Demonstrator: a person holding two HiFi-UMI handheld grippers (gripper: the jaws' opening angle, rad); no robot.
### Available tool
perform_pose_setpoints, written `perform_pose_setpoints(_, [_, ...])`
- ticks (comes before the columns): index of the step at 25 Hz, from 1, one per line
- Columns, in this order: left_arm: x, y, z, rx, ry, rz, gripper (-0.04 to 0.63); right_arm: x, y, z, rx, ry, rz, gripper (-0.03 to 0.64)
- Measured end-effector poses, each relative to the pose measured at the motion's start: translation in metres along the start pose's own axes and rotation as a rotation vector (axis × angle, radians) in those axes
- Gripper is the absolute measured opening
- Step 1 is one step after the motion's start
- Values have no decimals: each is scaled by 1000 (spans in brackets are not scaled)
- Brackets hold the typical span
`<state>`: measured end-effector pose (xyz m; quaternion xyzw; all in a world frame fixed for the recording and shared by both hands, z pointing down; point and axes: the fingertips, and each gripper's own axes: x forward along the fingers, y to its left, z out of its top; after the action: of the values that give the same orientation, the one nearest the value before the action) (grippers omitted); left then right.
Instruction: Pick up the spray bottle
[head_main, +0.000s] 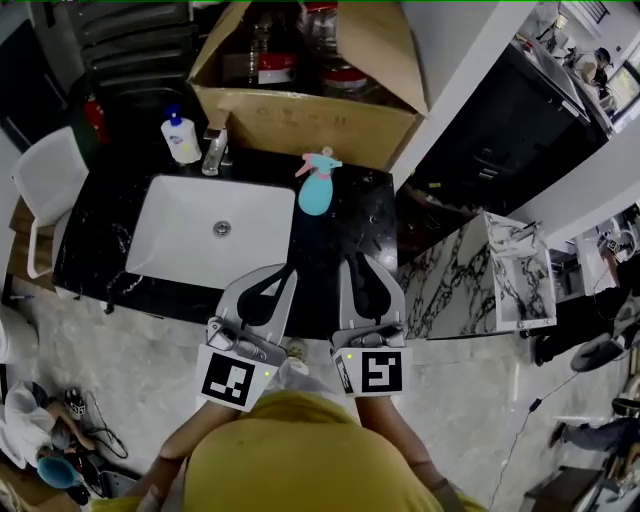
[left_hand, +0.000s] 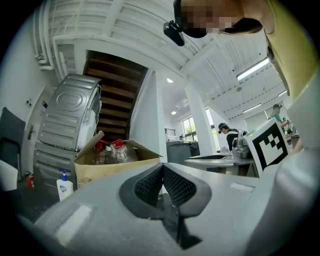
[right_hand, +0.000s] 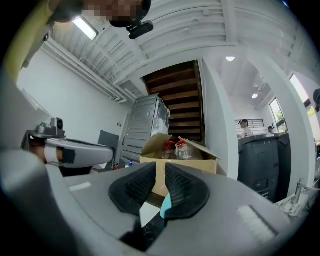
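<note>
The spray bottle (head_main: 318, 186), teal with a pink trigger head, stands upright on the black counter (head_main: 340, 235), between the sink and the cardboard box. Both grippers hover side by side at the counter's front edge, well short of the bottle and pointing toward it. My left gripper (head_main: 284, 269) (left_hand: 162, 167) has its pads meeting at the tips and holds nothing. My right gripper (head_main: 357, 262) (right_hand: 161, 172) shows a narrow gap between its pads, with nothing in it. Through that gap a sliver of the teal bottle (right_hand: 165, 205) shows, with the box behind it.
A white sink (head_main: 170, 235) with a faucet (head_main: 214, 150) lies left of the bottle. A soap pump bottle (head_main: 180, 138) stands behind it. An open cardboard box (head_main: 300, 122) full of bottles sits at the back. A marble counter (head_main: 470, 285) stands to the right, a white chair (head_main: 45, 180) to the left.
</note>
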<state>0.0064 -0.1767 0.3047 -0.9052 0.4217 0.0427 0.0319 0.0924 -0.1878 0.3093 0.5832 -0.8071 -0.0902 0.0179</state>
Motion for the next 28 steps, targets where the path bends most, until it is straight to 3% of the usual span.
perform_pose_setpoints(9, [57, 26, -22, 20, 16, 46, 3, 63, -28, -40, 18, 30, 80, 80])
perform_pose_setpoints(28, [120, 72, -66, -2, 115, -16, 3, 146, -37, -106, 54, 170, 54, 129])
